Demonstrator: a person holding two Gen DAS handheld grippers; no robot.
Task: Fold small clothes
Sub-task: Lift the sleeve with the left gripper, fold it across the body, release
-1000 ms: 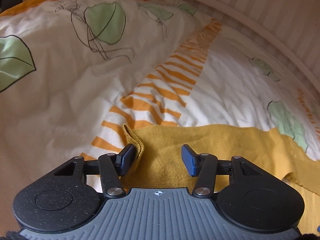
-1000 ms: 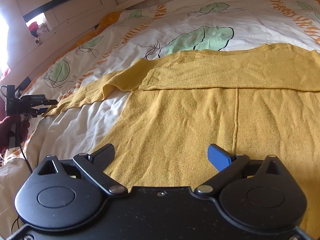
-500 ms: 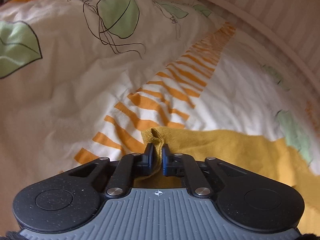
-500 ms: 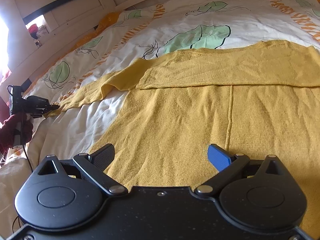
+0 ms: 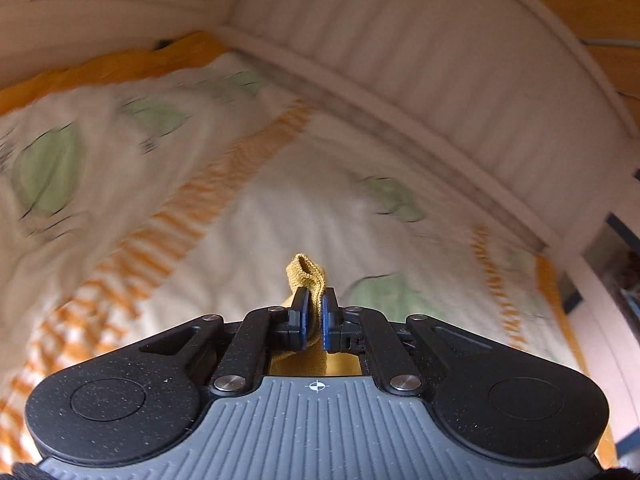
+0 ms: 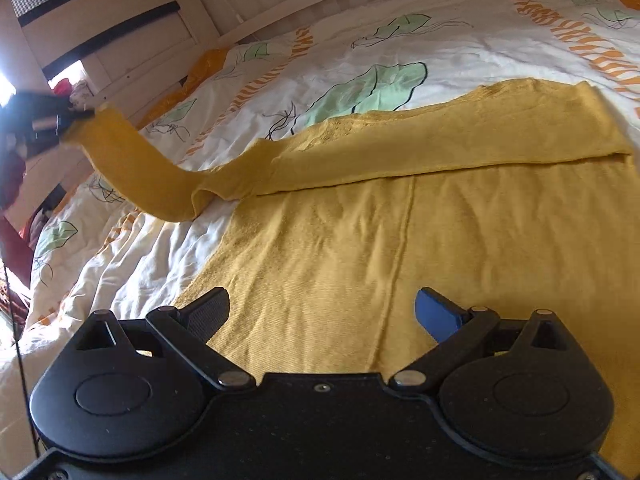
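Observation:
A mustard-yellow knit sweater (image 6: 460,232) lies flat on the bed, its right sleeve folded across the chest (image 6: 460,140). Its left sleeve (image 6: 136,168) is lifted off the bed toward the far left. My left gripper (image 5: 315,312) is shut on that sleeve's cuff (image 5: 306,274), which pokes up between the jaws; it also shows in the right wrist view (image 6: 68,118), held high and blurred. My right gripper (image 6: 322,312) is open and empty, hovering low over the sweater's lower body.
The bed has a white duvet (image 6: 460,40) with green leaves and orange stripes. A striped cream headboard (image 5: 400,60) runs along the far side. White shelving (image 6: 120,32) stands at the far left of the bed.
My left gripper closed on the sleeve cuff, then lifted it off the bed and swung up. The sleeve now hangs in the air. My right gripper stayed open over the sweater.

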